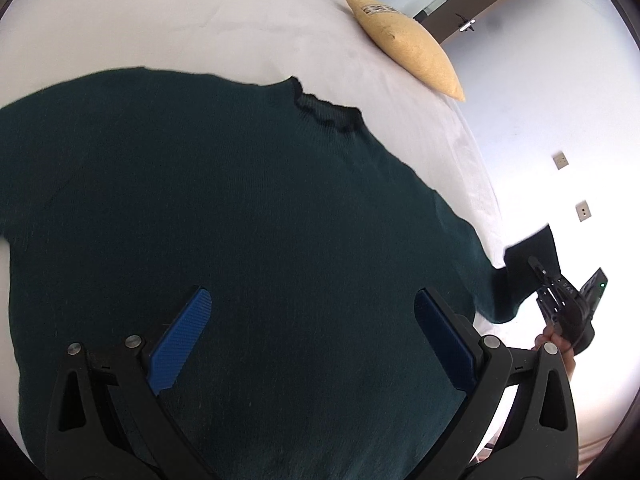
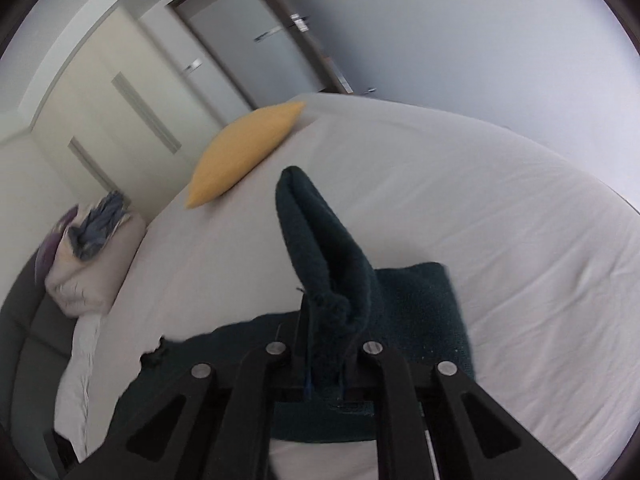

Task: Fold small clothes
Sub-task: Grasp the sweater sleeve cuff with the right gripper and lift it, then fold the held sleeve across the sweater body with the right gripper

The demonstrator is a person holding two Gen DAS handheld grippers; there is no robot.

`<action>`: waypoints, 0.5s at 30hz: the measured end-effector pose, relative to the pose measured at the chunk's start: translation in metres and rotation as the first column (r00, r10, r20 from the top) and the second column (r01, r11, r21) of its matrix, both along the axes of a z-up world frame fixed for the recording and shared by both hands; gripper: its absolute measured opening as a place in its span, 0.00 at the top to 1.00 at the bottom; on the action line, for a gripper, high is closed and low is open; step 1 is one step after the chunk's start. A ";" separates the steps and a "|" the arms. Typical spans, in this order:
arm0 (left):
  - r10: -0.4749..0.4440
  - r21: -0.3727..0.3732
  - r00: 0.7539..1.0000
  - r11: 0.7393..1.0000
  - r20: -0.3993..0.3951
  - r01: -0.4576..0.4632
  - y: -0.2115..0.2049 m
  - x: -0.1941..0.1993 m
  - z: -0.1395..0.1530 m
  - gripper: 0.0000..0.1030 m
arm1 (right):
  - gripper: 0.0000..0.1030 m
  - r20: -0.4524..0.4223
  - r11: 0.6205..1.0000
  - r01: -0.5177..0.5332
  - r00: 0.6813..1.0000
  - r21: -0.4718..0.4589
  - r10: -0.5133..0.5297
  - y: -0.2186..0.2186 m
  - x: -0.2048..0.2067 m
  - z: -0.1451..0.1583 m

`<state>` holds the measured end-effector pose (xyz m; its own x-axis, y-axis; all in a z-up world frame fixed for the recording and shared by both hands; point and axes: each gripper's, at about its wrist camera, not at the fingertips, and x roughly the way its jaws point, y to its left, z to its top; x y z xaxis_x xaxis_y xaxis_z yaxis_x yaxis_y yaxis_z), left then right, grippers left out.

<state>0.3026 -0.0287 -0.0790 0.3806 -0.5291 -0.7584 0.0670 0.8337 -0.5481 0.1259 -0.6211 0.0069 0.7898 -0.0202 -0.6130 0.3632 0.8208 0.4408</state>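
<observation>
A dark green knit sweater (image 1: 224,208) lies spread flat on the white bed (image 1: 200,28), collar (image 1: 326,114) toward the far side. My left gripper (image 1: 312,312) hovers over the sweater's body, open and empty, blue pads wide apart. My right gripper (image 1: 560,292) shows at the right edge of the left wrist view, holding the sweater's right sleeve end (image 1: 532,256) lifted off the bed. In the right wrist view my right gripper (image 2: 328,328) is shut on that sleeve cuff (image 2: 320,232), which stands up bunched between the jaws.
A yellow pillow (image 1: 408,44) lies at the far side of the bed, also in the right wrist view (image 2: 240,152). A white pillow with a bundle of clothes (image 2: 92,236) sits at the left. Walls and doors surround the bed.
</observation>
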 end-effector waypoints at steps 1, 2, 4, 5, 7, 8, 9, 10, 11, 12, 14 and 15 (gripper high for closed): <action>-0.002 -0.010 1.000 1.000 -0.001 0.002 0.000 0.004 0.001 0.00 | 0.91 -0.004 0.998 -0.062 0.998 -0.027 0.062 0.028 0.012 0.002; -0.008 -0.042 1.000 0.999 -0.006 0.008 -0.001 0.012 0.002 0.00 | 0.91 -0.019 0.988 -0.140 0.990 -0.063 0.139 0.064 0.024 0.002; -0.011 -0.121 1.000 0.993 -0.021 0.008 0.000 0.023 0.001 0.00 | 0.91 -0.040 0.960 -0.255 0.967 -0.116 0.252 0.119 0.043 -0.002; -0.015 -0.164 0.999 0.986 -0.032 0.009 -0.002 0.029 0.000 0.00 | 0.91 -0.057 0.941 -0.310 0.951 -0.136 0.305 0.149 0.051 -0.007; -0.019 -0.198 0.999 0.980 -0.047 0.009 -0.005 0.039 -0.002 0.00 | 0.91 -0.080 0.912 -0.375 0.927 -0.163 0.367 0.190 0.063 -0.018; -0.023 -0.222 0.998 0.975 -0.057 0.010 -0.009 0.044 -0.004 0.00 | 0.91 -0.095 0.901 -0.400 0.916 -0.171 0.389 0.207 0.070 -0.024; -0.028 -0.241 0.997 0.970 -0.067 0.011 -0.009 0.046 -0.004 0.00 | 0.91 -0.107 0.892 -0.415 0.910 -0.179 0.401 0.219 0.073 -0.029; -0.038 -0.272 0.996 0.962 -0.080 0.015 -0.012 0.051 -0.005 0.00 | 0.91 -0.121 0.882 -0.429 0.903 -0.195 0.413 0.229 0.075 -0.035; -0.043 -0.300 0.995 0.954 -0.093 0.013 -0.015 0.056 -0.007 0.00 | 0.91 -0.135 0.869 -0.444 0.896 -0.220 0.424 0.242 0.074 -0.040; -0.046 -0.314 0.994 0.949 -0.100 0.012 -0.015 0.055 -0.007 0.00 | 0.91 -0.145 0.859 -0.454 0.890 -0.235 0.431 0.247 0.074 -0.041; -0.073 -0.337 0.991 0.941 -0.111 0.032 -0.025 0.066 -0.005 0.00 | 0.91 -0.162 0.845 -0.468 0.883 -0.258 0.440 0.255 0.070 -0.045; -0.092 -0.340 0.988 0.939 -0.121 0.046 -0.030 0.070 -0.005 0.00 | 0.91 -0.171 0.840 -0.469 0.883 -0.274 0.437 0.259 0.070 -0.047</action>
